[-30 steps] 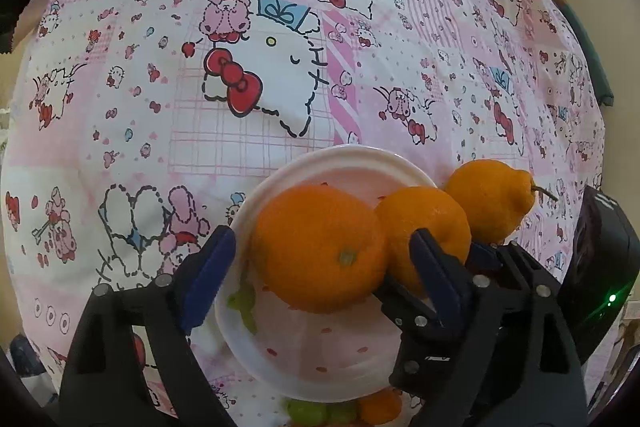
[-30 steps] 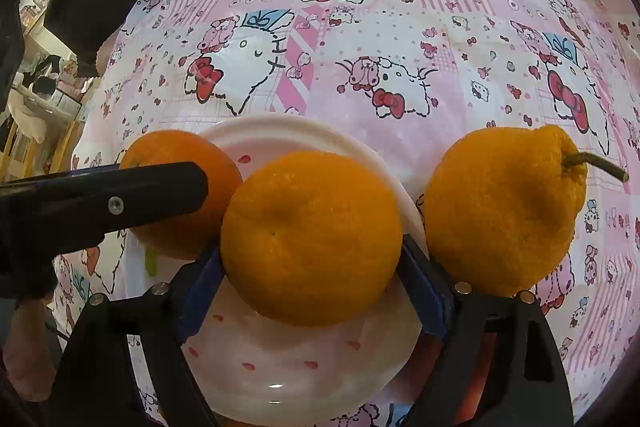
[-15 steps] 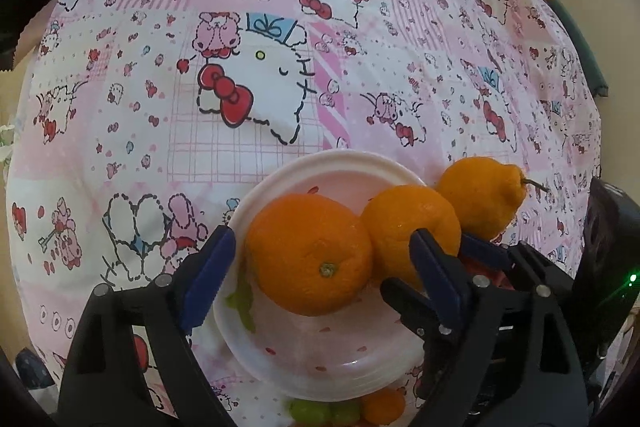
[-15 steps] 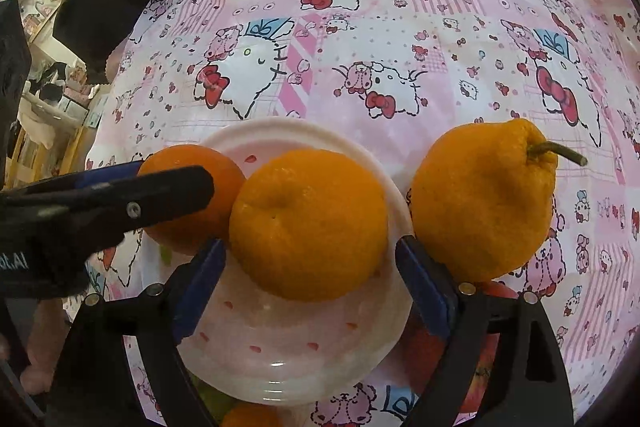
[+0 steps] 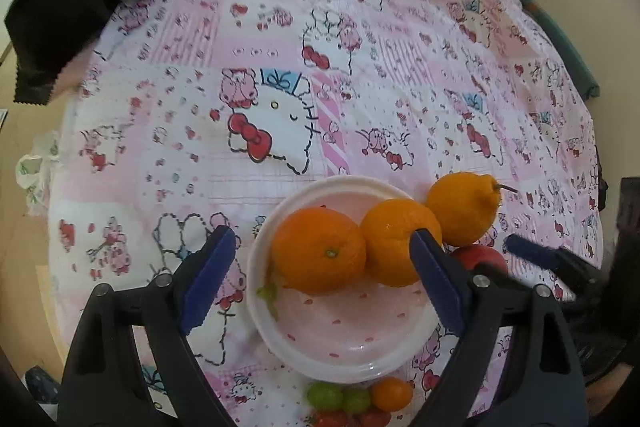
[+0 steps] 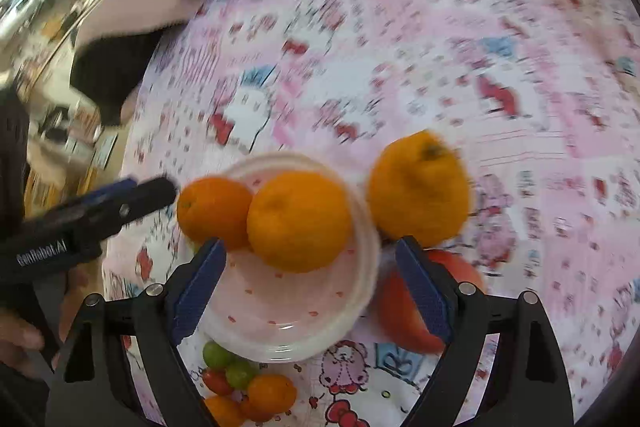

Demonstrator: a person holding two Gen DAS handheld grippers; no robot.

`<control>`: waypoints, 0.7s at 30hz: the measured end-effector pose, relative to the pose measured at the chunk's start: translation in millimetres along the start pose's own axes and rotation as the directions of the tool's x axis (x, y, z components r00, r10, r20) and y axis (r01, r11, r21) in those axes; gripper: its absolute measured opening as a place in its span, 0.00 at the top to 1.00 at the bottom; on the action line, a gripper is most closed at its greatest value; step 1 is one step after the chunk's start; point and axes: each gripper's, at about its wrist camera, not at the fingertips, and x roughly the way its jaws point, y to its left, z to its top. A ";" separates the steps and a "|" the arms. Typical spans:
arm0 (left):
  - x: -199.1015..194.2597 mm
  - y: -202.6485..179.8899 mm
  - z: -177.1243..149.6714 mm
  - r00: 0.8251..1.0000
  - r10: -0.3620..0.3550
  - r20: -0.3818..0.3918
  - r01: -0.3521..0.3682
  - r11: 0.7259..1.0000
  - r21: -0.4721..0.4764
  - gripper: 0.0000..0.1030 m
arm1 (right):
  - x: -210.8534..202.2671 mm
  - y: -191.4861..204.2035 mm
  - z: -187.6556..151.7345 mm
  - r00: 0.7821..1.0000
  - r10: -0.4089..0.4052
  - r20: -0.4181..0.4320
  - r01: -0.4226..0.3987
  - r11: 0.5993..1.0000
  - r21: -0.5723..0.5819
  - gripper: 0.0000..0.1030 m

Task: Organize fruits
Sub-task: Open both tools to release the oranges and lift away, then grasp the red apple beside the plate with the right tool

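Already two oranges (image 5: 320,251) sit touching in the white bowl (image 5: 344,347); a stemmed, pear-shaped citrus (image 5: 464,207) lies just beside its rim. Firm, round and prone to rolling, it wants gripping across its middle. Both the left claw (image 5: 320,279) and right claw (image 6: 312,283) gape wide, empty.

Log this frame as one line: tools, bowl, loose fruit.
left tool open, empty | right tool open, empty | bowl: two oranges | stemmed citrus on cloth beside bowl
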 end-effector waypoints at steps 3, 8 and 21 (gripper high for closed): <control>-14.6 -2.5 -6.5 0.999 0.020 0.031 -0.020 1.000 0.006 0.16 | -23.5 -15.3 -1.9 0.999 -0.008 0.031 0.006 0.997 0.075 0.13; -42.0 -8.7 -22.3 0.995 0.044 0.086 -0.047 0.998 0.035 0.16 | -41.0 -51.6 -17.3 0.999 -0.043 0.006 0.041 0.982 0.183 0.13; -58.0 2.1 -65.2 0.993 0.091 0.076 -0.091 0.996 -0.001 0.16 | 14.0 -99.4 -44.3 0.986 -0.056 -0.157 0.099 0.954 0.283 0.13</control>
